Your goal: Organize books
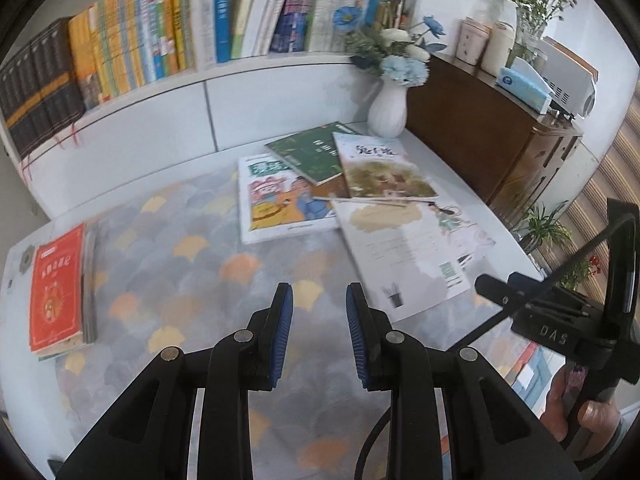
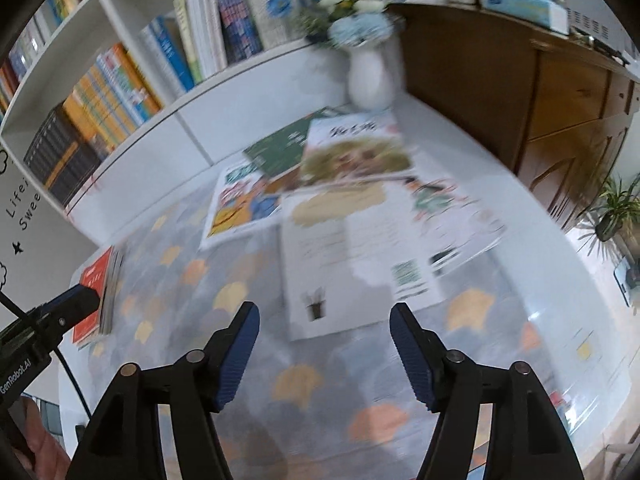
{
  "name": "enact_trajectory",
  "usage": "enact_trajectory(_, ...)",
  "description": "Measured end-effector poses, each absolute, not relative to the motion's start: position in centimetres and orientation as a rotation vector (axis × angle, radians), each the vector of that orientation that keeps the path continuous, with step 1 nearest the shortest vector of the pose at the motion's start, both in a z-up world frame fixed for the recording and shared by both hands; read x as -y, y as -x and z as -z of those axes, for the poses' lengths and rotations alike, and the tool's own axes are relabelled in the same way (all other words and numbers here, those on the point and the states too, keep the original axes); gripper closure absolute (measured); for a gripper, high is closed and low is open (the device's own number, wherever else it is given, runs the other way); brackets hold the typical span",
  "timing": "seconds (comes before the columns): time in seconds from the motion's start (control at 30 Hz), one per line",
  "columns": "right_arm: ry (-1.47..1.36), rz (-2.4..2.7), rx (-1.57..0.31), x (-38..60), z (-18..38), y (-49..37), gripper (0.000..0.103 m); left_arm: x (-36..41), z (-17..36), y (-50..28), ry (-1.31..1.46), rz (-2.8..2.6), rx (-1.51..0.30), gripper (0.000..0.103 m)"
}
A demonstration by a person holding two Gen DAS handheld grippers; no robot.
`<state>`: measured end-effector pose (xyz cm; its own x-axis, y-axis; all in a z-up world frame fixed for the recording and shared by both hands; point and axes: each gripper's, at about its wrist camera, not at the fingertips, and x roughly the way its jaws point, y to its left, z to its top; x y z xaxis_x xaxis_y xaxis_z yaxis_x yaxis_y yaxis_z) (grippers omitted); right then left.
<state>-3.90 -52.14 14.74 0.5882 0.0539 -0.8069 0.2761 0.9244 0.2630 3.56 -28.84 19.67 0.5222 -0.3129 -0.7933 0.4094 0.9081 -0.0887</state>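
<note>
Several books lie on the patterned table mat (image 1: 180, 272). A red book (image 1: 56, 292) (image 2: 96, 292) tops a small stack at the left. Further back, a cartoon-cover book (image 1: 280, 200) (image 2: 240, 204), a green book (image 1: 316, 152) (image 2: 280, 148) and an olive-picture book (image 1: 384, 168) (image 2: 356, 152) overlap. A large white book (image 1: 404, 248) (image 2: 360, 256) lies nearest, partly under the olive-picture one. My left gripper (image 1: 320, 332) hovers over the mat, jaws slightly apart and empty. My right gripper (image 2: 324, 320) is open wide over the white book's near edge, nothing between its pads.
A white shelf (image 1: 248, 68) packed with upright books runs along the back. A white vase (image 1: 386, 108) of blue flowers stands at the table's far corner beside a brown wooden cabinet (image 1: 480, 132) carrying a tissue box (image 1: 524, 84). Potted plants (image 1: 544, 228) stand on the floor at right.
</note>
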Motion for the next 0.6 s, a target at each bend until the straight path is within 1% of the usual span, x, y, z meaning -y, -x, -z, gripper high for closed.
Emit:
enact_trajectory(0.2,-0.416,0.140,-0.928,57.0,-14.7,3.2,0.036,31.7,-19.5,-3.9,-0.116,0.403,-0.929,0.075)
enact_trajectory(0.3,-0.430,0.135,-0.937,58.7,-14.0,2.9,0.036,32.6,-18.9,-4.2,-0.101,0.400,-0.952,0.069)
enact_trajectory(0.4,-0.454,0.126,-0.957,60.2,-12.9,2.5,0.036,32.9,-17.9,-5.1,-0.047,0.418,-0.988,0.057)
enact_trajectory(0.43,-0.464,0.120,-0.965,60.6,-12.6,2.3,0.036,32.8,-17.6,-5.4,-0.023,0.423,-0.996,0.046)
enact_trajectory(0.47,-0.476,0.113,-0.973,61.1,-12.2,2.2,0.035,32.7,-17.2,-5.7,0.006,0.427,-1.002,0.038)
enact_trajectory(0.53,-0.529,0.095,-1.004,62.0,-10.7,1.8,0.019,32.4,-15.9,-6.8,0.070,0.461,-1.030,0.037)
enact_trajectory(0.6,-0.618,0.082,-1.082,62.6,-8.0,1.2,0.021,32.7,-14.2,-7.9,0.092,0.471,-1.079,0.038)
